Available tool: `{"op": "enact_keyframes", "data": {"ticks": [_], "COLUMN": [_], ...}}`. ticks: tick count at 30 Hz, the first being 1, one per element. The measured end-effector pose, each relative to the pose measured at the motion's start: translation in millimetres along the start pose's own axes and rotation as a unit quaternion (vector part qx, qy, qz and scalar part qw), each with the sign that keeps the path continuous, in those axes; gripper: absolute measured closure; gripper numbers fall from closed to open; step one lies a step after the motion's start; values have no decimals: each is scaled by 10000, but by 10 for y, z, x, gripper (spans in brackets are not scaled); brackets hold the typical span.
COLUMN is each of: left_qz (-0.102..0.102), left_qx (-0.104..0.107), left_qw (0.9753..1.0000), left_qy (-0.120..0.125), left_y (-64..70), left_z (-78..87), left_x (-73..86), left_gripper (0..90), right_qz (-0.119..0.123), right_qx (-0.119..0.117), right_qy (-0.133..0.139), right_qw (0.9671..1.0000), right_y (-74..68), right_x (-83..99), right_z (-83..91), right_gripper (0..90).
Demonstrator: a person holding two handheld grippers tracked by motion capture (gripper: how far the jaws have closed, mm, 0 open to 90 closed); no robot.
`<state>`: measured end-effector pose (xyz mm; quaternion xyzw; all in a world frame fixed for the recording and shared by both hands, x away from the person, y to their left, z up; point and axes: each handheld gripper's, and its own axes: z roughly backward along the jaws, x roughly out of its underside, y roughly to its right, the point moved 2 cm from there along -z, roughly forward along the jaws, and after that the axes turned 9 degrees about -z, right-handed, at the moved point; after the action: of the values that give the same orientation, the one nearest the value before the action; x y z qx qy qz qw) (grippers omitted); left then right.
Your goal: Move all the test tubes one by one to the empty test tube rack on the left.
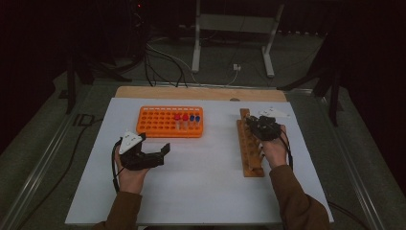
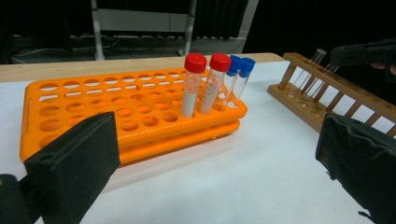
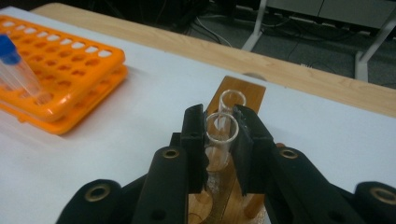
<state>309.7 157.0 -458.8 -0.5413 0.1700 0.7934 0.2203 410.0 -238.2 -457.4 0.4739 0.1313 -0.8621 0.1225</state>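
The right gripper [image 3: 219, 135] had its two black jaws clamped on a clear glass test tube [image 3: 221, 131] — the pads pressed flat against the round wall just below the open rim, likely so the smooth glass could not slip or tip. That tube stood in the long wooden test-tube rack [image 1: 249, 151] at the right of the white tabletop [image 1: 201, 187], with a second clear tube [image 3: 232, 98] just behind it in the same row. My read: the tube was either being lifted out of its hole or seated into it; the pictures did not settle which.

Over on the left, the left gripper [image 1: 160, 152] hung with its jaws spread wide and nothing between them, low over the tabletop and aimed at the orange plastic tube rack [image 2: 116, 109]. That rack looked moulded and glossy, its top a grid of round holes. At its near corner stood four capped tubes — two with red screw caps [image 2: 195, 62], two with blue caps [image 2: 242, 64] — leaning a little in their holes.
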Motion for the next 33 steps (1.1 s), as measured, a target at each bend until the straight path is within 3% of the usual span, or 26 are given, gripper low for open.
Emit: {"op": "enact_keyframes", "data": {"ticks": [11, 18, 22, 33], "left_qz": [17, -83, -151, -458], "left_qx": [6, 16, 55, 294], "left_qw": [10000, 10000, 9998, 9985], "left_qy": [-23, -51, -68, -74], "left_y": [7, 48, 98, 351], "left_z": [-23, -65, -96, -269], "left_x": [12, 4, -6, -93], "left_gripper": [5, 5, 5, 5], "right_qz": [-40, -3, 14, 294], "right_qx": [-93, -129, -286, -765], "right_qy": [306, 484, 572, 329], "right_qw": [9995, 9987, 9980, 9961], "right_y": [1, -25, -82, -371], "right_x": [-151, -279, -337, -307], "right_z": [224, 388, 476, 486], "right_gripper": [761, 761, 761, 760]}}
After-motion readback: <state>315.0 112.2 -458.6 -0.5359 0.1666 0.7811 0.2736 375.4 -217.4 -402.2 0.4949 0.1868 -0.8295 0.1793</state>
